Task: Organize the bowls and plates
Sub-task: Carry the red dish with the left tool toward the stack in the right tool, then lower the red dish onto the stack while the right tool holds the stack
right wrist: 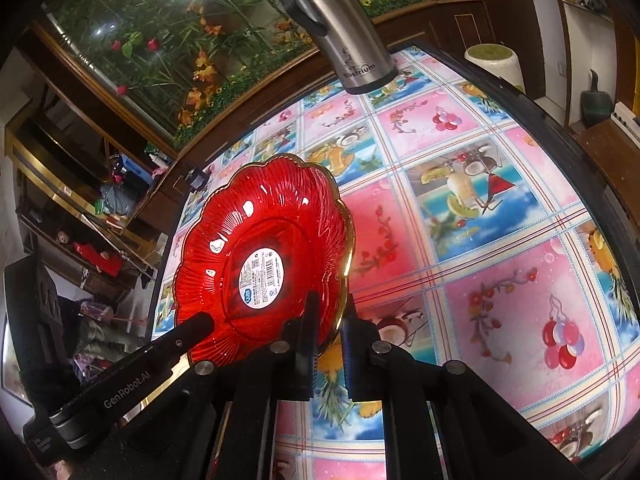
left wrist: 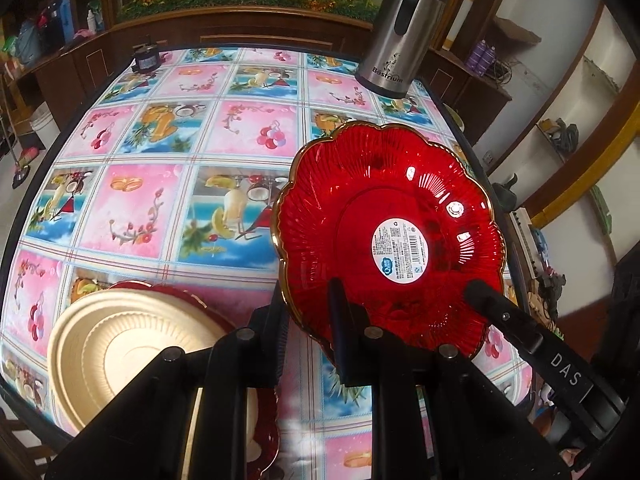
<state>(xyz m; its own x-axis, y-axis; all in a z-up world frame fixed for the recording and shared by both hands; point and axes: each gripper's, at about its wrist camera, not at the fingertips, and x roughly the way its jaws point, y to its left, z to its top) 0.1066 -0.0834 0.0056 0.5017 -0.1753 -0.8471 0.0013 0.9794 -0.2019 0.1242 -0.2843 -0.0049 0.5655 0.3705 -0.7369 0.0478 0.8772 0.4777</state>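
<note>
In your left wrist view, a cream plate point(left wrist: 132, 344) sits at the lower left of the frame, resting on a dark red plate point(left wrist: 176, 294) whose rim shows behind it. The right wrist view does not show this stack. It shows instead a white stool point(right wrist: 498, 62) beyond the counter's far edge at the upper right.

Both views show the steel jug point(left wrist: 404, 32) standing near the far edge of the counter point(left wrist: 160, 184). A small dark object point(left wrist: 146, 58) stands at the far left corner in the left view; what it is cannot be told. The patterned cloth between the jug, that object and the stack lies bare, giving open room across the middle and left of the left view. In the right view, the whole right half of the counter is bare up to its black edge band.

The red glass plate point(left wrist: 388, 216) is held off the counter, tilted, between both tools. It is translucent red with a scalloped gold rim, radial ribs and a round white label at its centre. Your left tongs point(left wrist: 308, 320) are pressed together on its near left rim, one finger inside the plate and one outside. Your right tongs point(right wrist: 330, 320) pinch the opposite rim in the same way. In each view the other tool's finger reaches onto the plate from the side.
</note>
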